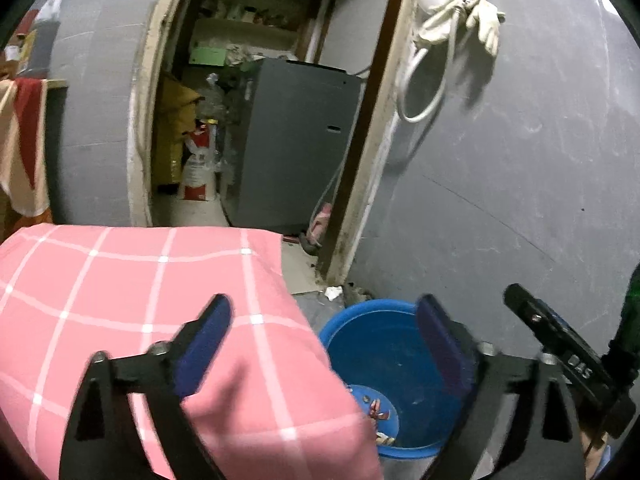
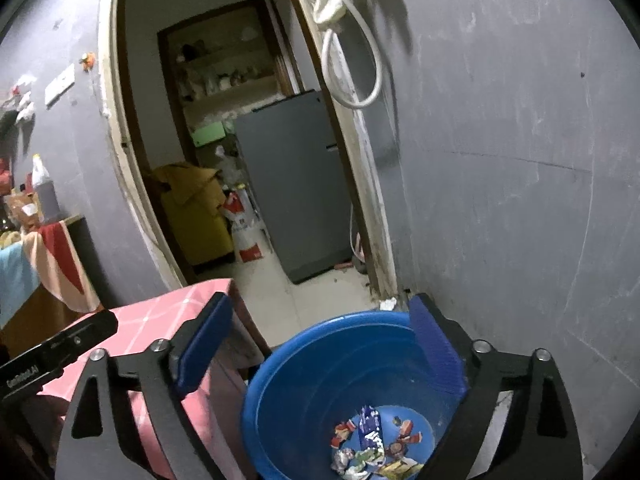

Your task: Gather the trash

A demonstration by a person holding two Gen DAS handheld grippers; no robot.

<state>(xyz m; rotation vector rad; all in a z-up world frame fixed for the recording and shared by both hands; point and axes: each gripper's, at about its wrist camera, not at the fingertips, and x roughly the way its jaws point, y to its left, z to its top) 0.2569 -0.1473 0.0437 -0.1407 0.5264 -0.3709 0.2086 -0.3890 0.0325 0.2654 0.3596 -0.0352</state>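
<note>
A blue plastic bucket (image 2: 320, 368) stands on the floor beside the table, against the grey wall. Several crumpled wrappers (image 2: 376, 448) lie at its bottom; a few also show in the left wrist view (image 1: 376, 412). My right gripper (image 2: 320, 344) is open and empty, held above the bucket's mouth. My left gripper (image 1: 324, 344) is open and empty, over the table's right edge and the bucket (image 1: 380, 344). The right gripper's body (image 1: 568, 352) shows at the right of the left wrist view.
A table with a pink checked cloth (image 1: 140, 300) stands left of the bucket. A doorway behind leads to a room with a grey fridge (image 2: 296, 184) and a yellow bin (image 2: 196, 212). A small white scrap (image 2: 387, 303) lies by the door frame. Gloves and a hose (image 1: 460, 20) hang on the wall.
</note>
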